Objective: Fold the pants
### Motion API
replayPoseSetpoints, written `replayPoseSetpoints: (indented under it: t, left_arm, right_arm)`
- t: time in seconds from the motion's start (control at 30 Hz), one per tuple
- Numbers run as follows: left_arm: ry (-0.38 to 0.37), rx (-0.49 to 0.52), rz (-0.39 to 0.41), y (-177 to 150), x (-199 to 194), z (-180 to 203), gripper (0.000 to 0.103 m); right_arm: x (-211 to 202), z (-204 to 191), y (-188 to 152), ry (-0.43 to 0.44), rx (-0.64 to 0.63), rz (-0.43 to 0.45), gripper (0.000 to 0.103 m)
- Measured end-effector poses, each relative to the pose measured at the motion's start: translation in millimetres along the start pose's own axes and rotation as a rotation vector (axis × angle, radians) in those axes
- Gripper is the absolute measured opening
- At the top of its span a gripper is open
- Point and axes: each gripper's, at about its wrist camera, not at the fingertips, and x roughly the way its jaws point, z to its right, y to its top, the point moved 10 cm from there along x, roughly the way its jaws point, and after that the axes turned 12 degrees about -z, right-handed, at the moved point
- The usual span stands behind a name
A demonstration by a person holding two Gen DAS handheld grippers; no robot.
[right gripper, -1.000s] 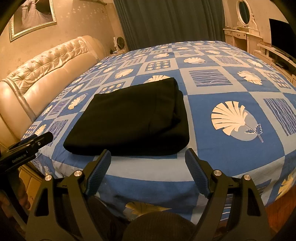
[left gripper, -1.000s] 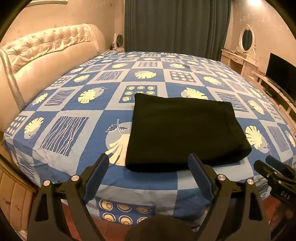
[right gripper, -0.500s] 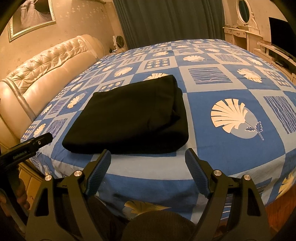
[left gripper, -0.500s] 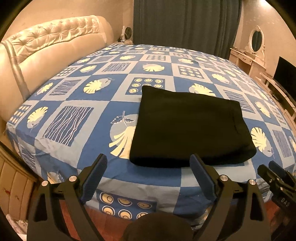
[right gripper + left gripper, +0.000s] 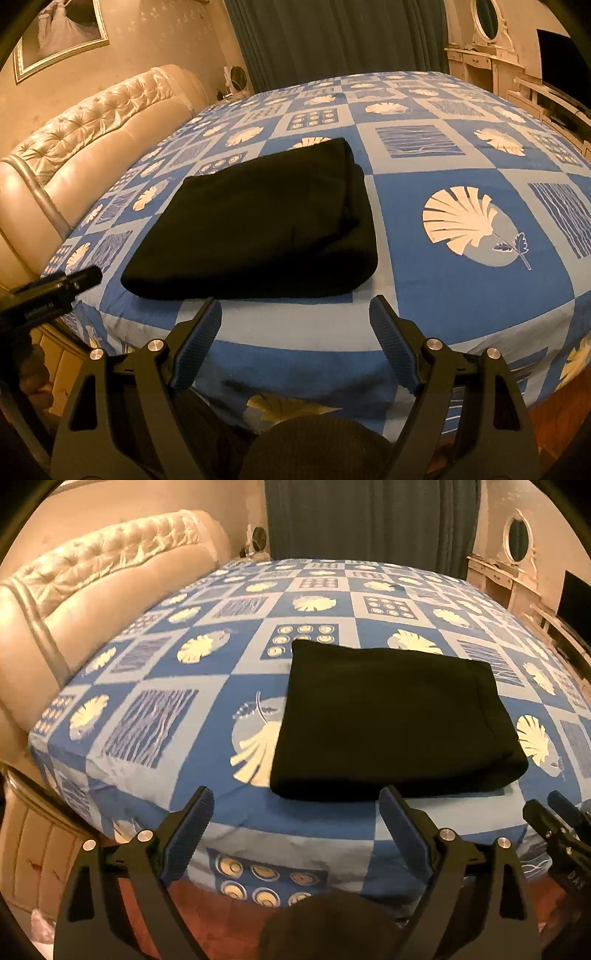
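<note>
Black matte pants, folded into a thick rectangle, lie on the blue-checked cotton bedsheet ahead of both claws: left claw and right claw ribbed pads apart, empty.

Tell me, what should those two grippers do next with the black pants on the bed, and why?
Probably nothing more than draw back. The black pants already lie as a neat folded rectangle on the bed, and the left gripper and right gripper both hang open short of the near edge, holding nothing.
</note>
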Motion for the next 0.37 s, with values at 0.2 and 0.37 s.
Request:
replayPoseSetpoints:
  t: [0.2, 0.37]
  left_arm:
    - [-0.196, -0.087, -0.060, -3.6, 6.6, 1.8, 0.090]
    - [-0.206, -0.134, -0.067, -3.8, 8.1, -2.9, 0.090]
  right_arm:
    - [-0.8, 2.6, 0.6, 0.000, 0.003, 0.007, 0.082]
    - [-0.9, 8.4, 1.3, 0.001, 0.012, 0.004, 0.082]
